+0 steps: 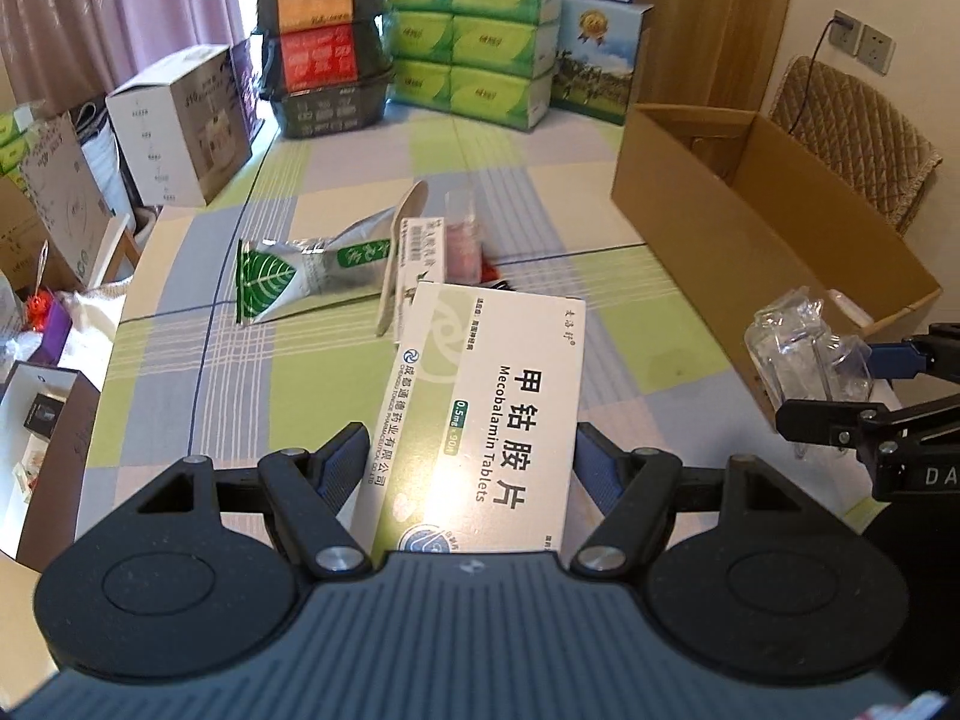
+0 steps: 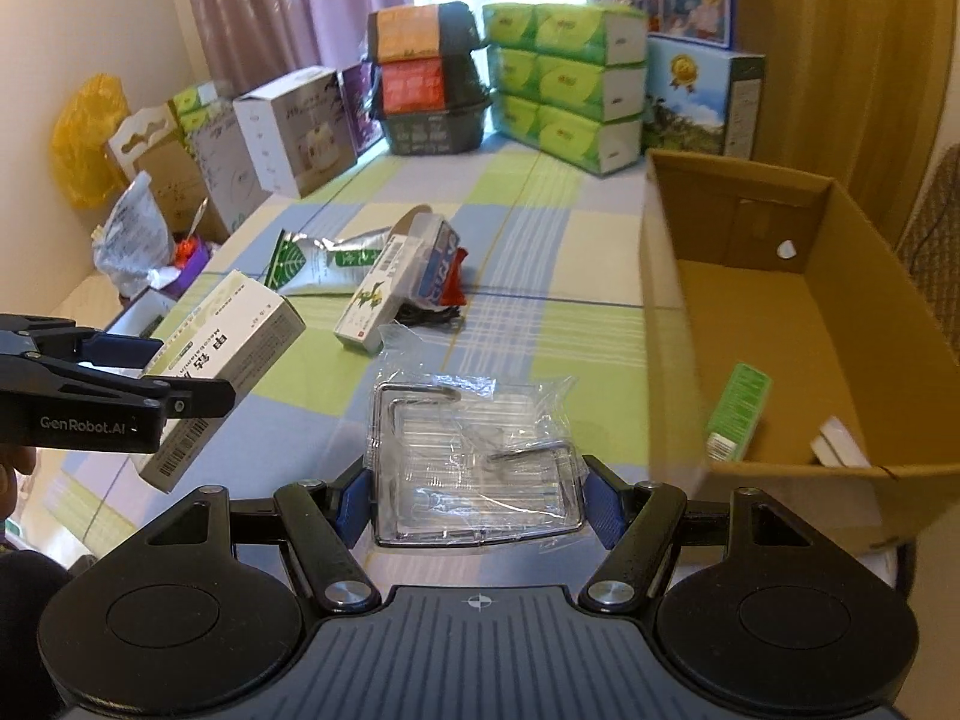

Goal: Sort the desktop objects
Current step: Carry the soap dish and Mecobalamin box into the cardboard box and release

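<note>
Cardboard-stiff and light, the tablet box sits clenched broadside in the left gripper, while the right gripper grasps the crinkly, slippery plastic packet.

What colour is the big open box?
Plain brown cardboard box; the right wrist view shows it best.

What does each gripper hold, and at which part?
Left gripper clamps the medicine box across its near end; right gripper clamps the clear plastic package at its near sides.
</note>
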